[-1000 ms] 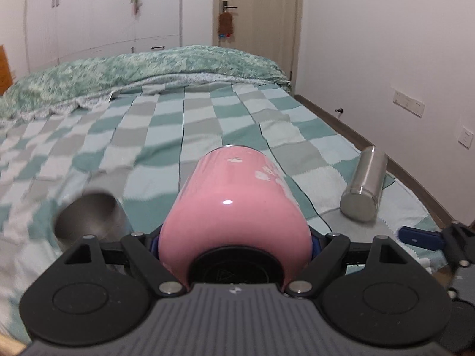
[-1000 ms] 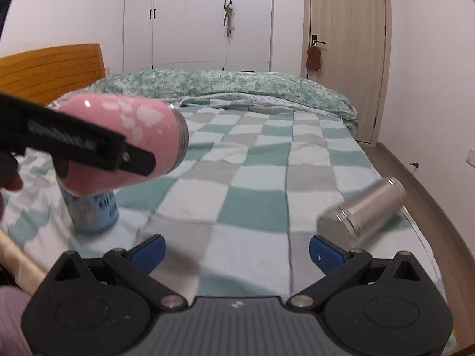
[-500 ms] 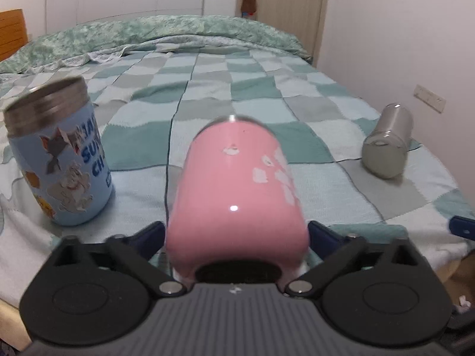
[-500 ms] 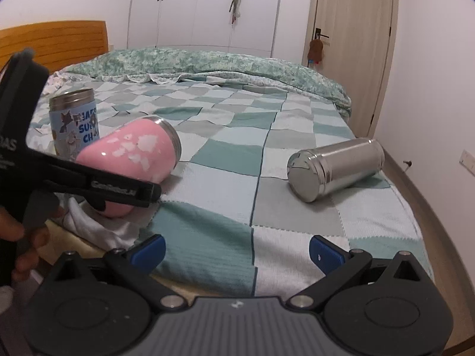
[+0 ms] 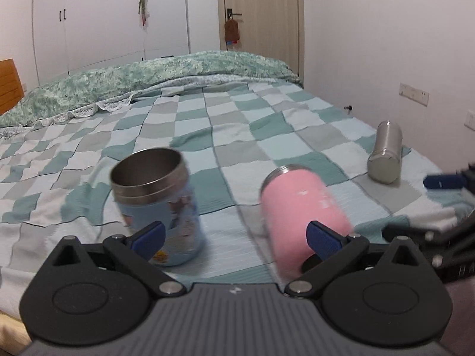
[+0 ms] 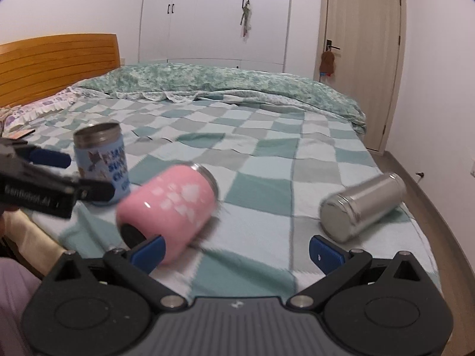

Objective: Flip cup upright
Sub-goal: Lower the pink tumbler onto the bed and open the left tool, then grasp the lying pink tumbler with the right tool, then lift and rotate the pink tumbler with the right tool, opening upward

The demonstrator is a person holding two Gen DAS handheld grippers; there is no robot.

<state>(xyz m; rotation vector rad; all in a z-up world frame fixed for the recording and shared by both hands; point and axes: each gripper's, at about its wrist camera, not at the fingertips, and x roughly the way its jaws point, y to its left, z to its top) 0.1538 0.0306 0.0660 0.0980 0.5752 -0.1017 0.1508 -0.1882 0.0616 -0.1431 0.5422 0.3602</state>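
Note:
A pink cup [image 5: 302, 210] with white paw prints lies on its side on the checkered bedspread, mouth pointing away; it also shows in the right wrist view [image 6: 169, 207]. My left gripper [image 5: 234, 237] is open and empty, the pink cup lying by its right finger. A blue cartoon cup [image 5: 157, 195] stands upright by its left finger, also in the right wrist view [image 6: 101, 160]. A steel cup [image 6: 362, 204] lies on its side at the right, also in the left wrist view [image 5: 386, 154]. My right gripper [image 6: 236, 252] is open and empty.
The bed's near edge runs just below both grippers. A green duvet [image 6: 225, 83] is heaped at the far end, and a wooden headboard [image 6: 56, 65] stands at the left. My left gripper's body [image 6: 38, 190] reaches in from the left in the right wrist view.
My left gripper has opened and let go of the pink cup, which now lies on its side on the bedspread. The left gripper has drawn back and shifted left.

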